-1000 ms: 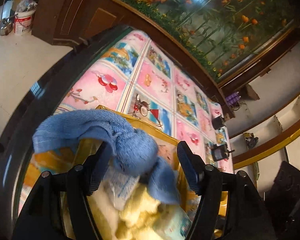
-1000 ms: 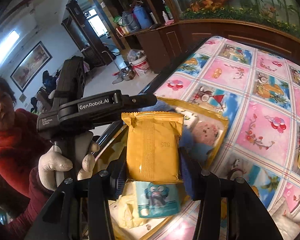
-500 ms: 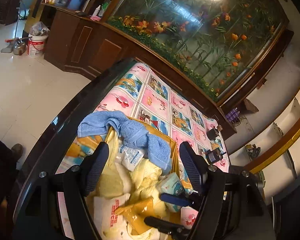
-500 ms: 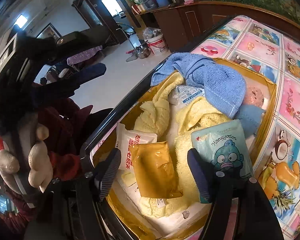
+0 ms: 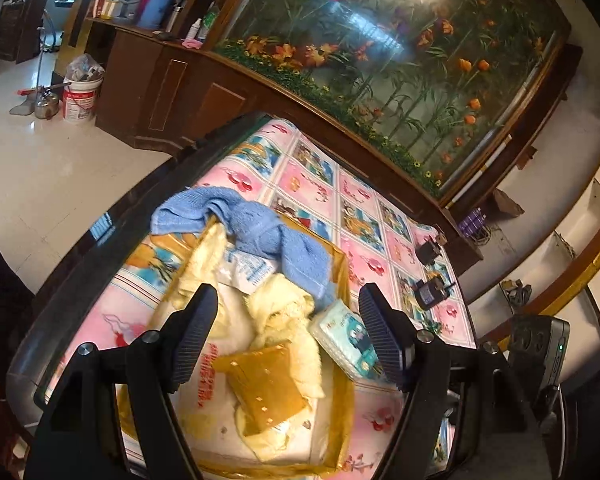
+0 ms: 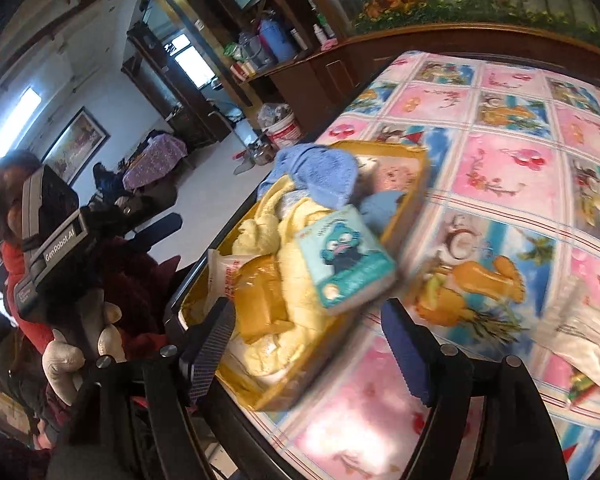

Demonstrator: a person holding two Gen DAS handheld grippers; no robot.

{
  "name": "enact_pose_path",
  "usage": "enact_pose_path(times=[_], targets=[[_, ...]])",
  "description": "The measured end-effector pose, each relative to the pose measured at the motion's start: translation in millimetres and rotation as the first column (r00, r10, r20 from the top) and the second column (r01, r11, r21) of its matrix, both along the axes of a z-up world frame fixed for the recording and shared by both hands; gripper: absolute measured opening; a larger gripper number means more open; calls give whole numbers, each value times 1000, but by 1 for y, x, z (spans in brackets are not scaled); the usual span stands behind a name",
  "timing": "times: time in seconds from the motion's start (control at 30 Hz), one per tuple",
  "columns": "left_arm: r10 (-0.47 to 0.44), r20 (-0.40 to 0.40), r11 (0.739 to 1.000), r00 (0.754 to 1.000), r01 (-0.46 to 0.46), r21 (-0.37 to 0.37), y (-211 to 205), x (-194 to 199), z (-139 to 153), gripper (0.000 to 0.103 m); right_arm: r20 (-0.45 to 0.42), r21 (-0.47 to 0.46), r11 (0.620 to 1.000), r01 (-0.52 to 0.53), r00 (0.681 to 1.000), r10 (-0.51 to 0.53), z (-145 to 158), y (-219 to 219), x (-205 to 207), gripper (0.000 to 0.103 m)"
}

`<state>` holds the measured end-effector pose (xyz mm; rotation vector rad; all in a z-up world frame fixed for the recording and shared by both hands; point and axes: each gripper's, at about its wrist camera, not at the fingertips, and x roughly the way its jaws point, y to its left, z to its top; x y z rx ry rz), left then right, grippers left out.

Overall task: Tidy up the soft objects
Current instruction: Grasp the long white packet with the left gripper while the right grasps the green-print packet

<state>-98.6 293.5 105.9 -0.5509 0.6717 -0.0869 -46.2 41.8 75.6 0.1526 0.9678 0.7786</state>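
A glossy pale tiled floor (image 5: 40,160) fills the left of the frame. Dark wooden cabinets (image 5: 180,92) run beneath a large flower-and-bamboo mural (image 5: 380,60) across the top. Upper left, a bright window (image 6: 192,60); a framed picture (image 6: 76,144) hangs on a white wall.

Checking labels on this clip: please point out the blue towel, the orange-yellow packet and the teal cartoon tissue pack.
blue towel (image 5: 260,228), left wrist view, middle of its fold.
orange-yellow packet (image 5: 266,386), left wrist view, centre of its flat face.
teal cartoon tissue pack (image 6: 346,260), right wrist view, on the printed cartoon figure.
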Motion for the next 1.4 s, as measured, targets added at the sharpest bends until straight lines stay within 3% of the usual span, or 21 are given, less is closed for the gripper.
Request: enact_pose_path(times=[0.13, 0.27, 0.4, 0.47, 0.53, 0.7, 0.8, 0.83, 0.9, 0.97, 1.13, 1.4], targets=[[-65, -6, 998, 998, 65, 11, -29, 2, 0, 73, 26, -5, 980, 198, 980, -198, 1, -82, 3, 79], [-167, -7, 986, 986, 167, 10, -70, 5, 2, 73, 15, -5, 910, 415, 910, -415, -5, -170, 2, 79], [-287, -27, 957, 957, 288, 34, -118, 7, -1, 73, -12, 4, 849, 528, 849, -528, -13, -233, -8, 81], [-318, -48, 947, 947, 320, 34, -138, 10, -4, 73, -39, 25, 847, 531, 847, -530, -16, -247, -7, 81], [-348, -63, 936, 935, 350, 26, -154, 12, -7, 73, -43, 28, 864, 502, 864, -501, -15, -248, 0, 81], [-404, -98, 912, 909, 409, 37, -191, 4, -11, 73, -14, -46, 907, 419, 908, -420, -18, -216, 37, 81], [-407, -118, 908, 906, 415, 55, -197, 0, -13, 73, -77, -44, 942, 334, 938, -337, -29, -190, 51, 82], [-404, -127, 909, 906, 413, 59, -198, -1, -14, 73, -107, -26, 956, 294, 950, -295, -32, -181, 51, 82], [-398, -145, 910, 906, 410, 62, -198, 0, -18, 73, -209, 93, 979, 181, 965, -158, -41, -166, 46, 82], [-403, -161, 907, 901, 416, 59, -201, 2, -22, 73, -264, 221, 967, 131, 962, -70, -42, -162, 36, 81], [-436, -196, 885, 879, 458, 83, -223, 13, -30, 72, -165, 192, 954, 229, 966, -198, -23, -201, 23, 81], [-365, -278, 889, 888, 422, 178, -263, 65, -54, 72, -104, 81, 887, 454, 889, -445, -11, -272, 40, 82]])
